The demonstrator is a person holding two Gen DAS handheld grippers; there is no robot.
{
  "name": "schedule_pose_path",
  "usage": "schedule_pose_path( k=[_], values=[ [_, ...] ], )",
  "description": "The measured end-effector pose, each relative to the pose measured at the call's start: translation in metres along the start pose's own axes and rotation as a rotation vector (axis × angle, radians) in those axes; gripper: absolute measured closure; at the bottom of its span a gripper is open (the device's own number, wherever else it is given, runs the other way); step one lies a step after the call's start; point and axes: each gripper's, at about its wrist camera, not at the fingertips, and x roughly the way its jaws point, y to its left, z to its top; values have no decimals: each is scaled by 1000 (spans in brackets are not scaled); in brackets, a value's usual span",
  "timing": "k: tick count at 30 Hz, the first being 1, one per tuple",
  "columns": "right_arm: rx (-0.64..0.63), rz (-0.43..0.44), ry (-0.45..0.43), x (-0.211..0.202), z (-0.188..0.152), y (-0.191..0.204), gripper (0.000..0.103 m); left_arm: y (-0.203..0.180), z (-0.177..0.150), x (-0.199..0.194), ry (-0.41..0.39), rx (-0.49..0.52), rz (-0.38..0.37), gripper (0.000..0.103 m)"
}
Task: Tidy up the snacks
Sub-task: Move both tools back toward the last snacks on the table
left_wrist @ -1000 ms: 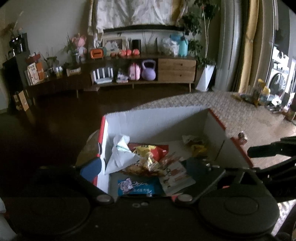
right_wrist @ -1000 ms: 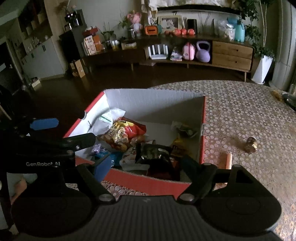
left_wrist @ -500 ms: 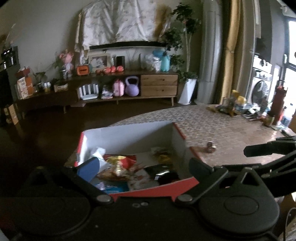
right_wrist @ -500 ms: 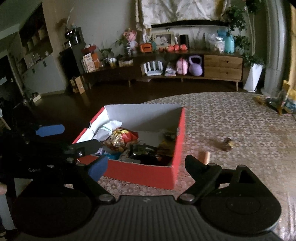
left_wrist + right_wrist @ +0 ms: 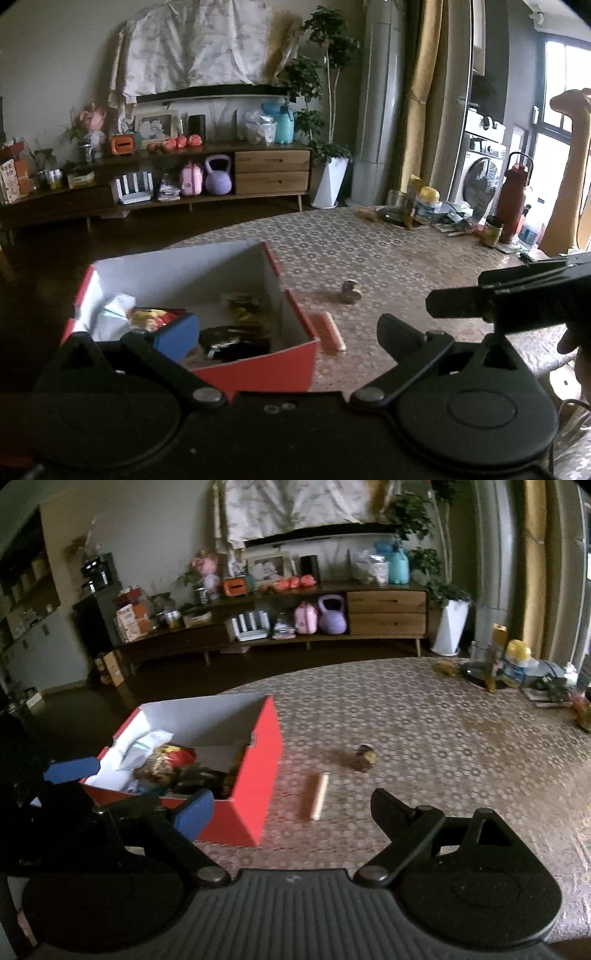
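Home living room, long wooden sideboard (image 5: 280, 627), potted plant (image 5: 328, 122), washing machine (image 5: 480, 181)

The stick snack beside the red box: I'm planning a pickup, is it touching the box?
Apart. The right wrist view shows bare tablecloth between the stick snack and the red box.

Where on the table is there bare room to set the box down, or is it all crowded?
Bare cloth runs right of the red box, beyond the stick snack and small wrapped snack, up to the far-right clutter around the yellow-capped jar. The box interior is crowded. The right gripper is open.
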Motion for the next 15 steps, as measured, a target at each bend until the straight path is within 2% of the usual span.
schedule_pose_path(
  k=[4,15],
  values=[
    [11,-24,-4,4,3,-17,11,-17,-4,9,2,14,-6,0],
    [42,-81,18,34,17,-65,11,-67,-12,49,-16,70,53,3]
  ],
)
